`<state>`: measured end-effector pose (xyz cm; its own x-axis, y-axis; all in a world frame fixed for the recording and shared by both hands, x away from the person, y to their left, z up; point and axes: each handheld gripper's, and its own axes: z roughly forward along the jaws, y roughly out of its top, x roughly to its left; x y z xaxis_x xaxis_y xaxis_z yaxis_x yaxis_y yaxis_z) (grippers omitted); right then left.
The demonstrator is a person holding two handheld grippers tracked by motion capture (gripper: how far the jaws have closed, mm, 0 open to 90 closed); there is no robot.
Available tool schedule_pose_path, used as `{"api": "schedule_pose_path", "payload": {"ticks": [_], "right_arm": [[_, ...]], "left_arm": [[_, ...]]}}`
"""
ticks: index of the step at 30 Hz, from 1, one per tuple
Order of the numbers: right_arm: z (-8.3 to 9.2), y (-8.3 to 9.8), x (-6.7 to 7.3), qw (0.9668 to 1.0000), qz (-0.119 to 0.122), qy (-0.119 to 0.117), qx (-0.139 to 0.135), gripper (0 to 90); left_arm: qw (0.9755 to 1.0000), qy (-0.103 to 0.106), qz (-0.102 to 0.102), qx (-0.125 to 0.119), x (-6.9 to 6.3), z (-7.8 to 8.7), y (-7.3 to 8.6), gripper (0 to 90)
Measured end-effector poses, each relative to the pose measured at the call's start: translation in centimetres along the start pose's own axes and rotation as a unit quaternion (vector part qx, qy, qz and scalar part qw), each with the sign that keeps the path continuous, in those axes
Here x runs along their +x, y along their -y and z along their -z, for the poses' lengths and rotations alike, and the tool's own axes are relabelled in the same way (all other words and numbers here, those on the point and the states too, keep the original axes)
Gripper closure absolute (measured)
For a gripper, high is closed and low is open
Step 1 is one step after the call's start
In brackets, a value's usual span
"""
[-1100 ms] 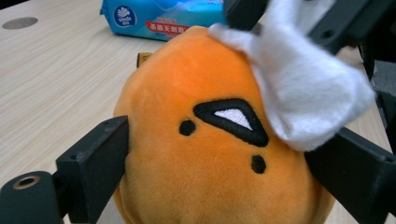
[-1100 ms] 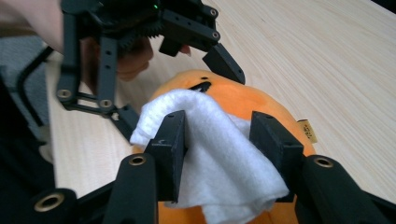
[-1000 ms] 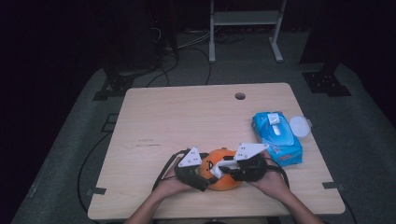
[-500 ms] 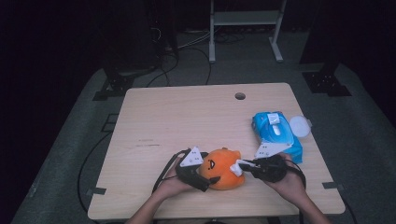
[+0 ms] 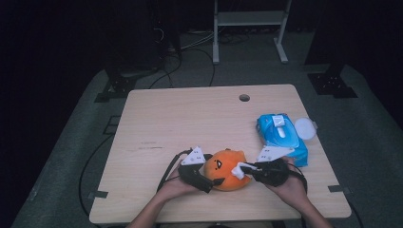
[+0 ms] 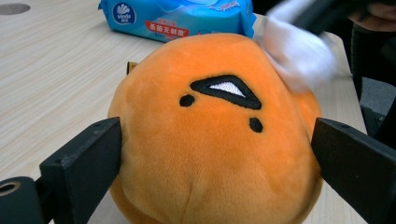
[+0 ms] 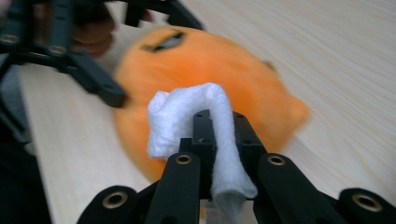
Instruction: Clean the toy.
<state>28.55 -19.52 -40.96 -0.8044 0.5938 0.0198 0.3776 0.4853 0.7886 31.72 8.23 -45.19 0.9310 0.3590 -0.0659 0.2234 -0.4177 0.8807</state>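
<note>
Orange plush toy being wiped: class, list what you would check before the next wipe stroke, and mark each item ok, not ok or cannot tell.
1. Left gripper steadies the orange plush toy, one of its fingers on each side: ok.
2. Right gripper is shut on the white wipe: ok.
3. Wipe reaches the toy's surface: ok, in the left gripper view it lies against the top of the toy.
4. Toy rests on the table, away from the edge: ok.
5. Blue wipes pack stays clear of the stroke: ok, it lies behind the right hand.
6. Wipe is damp enough: cannot tell.
</note>
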Motion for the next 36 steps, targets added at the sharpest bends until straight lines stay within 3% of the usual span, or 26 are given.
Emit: {"api": "schedule_pose_path", "payload": {"ticks": [2,7,10,13,14,17,19,22,26,30,32,33,35,36], "right_arm": [[0.5,0.7,-0.7,0.9996,-0.005,0.026,0.009,82.1],[0.3,0.4,0.1,0.9993,0.006,0.035,0.006,82.2],[0.0,-0.2,1.4,0.9995,0.019,0.025,-0.006,82.1],[-0.3,-0.4,2.2,0.9993,0.032,0.015,-0.011,81.9],[-0.5,-0.5,2.5,0.9987,0.047,0.016,-0.009,82.0],[-0.2,-0.2,1.5,0.9994,0.031,0.01,-0.013,82.0],[0.0,0.2,0.4,0.9997,0.015,0.019,-0.01,81.9],[0.2,1.0,-1.1,0.9995,-0.014,0.027,0.0,81.9],[0.2,1.2,-1.3,0.9994,-0.016,0.031,0.004,82.0],[0.1,0.7,-0.2,0.9998,-0.01,0.018,-0.006,81.9],[0.0,0.1,0.4,0.9991,-0.025,-0.023,-0.025,81.9],[-0.5,-0.5,1.2,0.9986,-0.015,-0.042,-0.029,81.6],[-1.0,-0.7,1.7,0.9993,0.008,-0.03,-0.02,81.6],[-1.0,-0.7,1.7,0.9993,0.008,-0.03,-0.02,81.6]], "left_arm": [[1.0,-0.008,-0.004,0.002,0.0,0.0,0.0,9.4],[0.9996,-0.028,0.005,-0.001,0.4,0.3,-0.7,15.8],[0.9992,-0.034,0.019,-0.007,0.7,0.1,-0.6,16.0],[0.9991,-0.034,0.023,-0.008,0.7,0.1,-0.5,15.9],[0.9993,-0.033,0.018,-0.006,0.7,0.1,-0.4,15.9],[0.9996,-0.023,0.016,-0.008,0.9,0.2,-0.1,15.8],[0.9998,-0.011,0.017,-0.005,1.1,0.2,0.2,15.0],[0.9998,-0.011,0.017,-0.004,1.2,0.3,0.3,15.0],[0.9998,-0.017,0.009,0.001,1.0,0.3,0.2,15.0],[0.9995,-0.026,0.02,0.003,1.3,0.2,0.3,15.0],[0.9991,-0.027,0.032,-0.005,1.3,0.0,0.3,15.0],[0.999,-0.03,0.033,-0.004,1.3,-0.2,0.2,14.8],[0.9991,-0.031,0.03,-0.002,1.3,-0.2,0.2,14.5],[0.9991,-0.031,0.03,-0.002,1.3,-0.2,0.2,14.5]]}}
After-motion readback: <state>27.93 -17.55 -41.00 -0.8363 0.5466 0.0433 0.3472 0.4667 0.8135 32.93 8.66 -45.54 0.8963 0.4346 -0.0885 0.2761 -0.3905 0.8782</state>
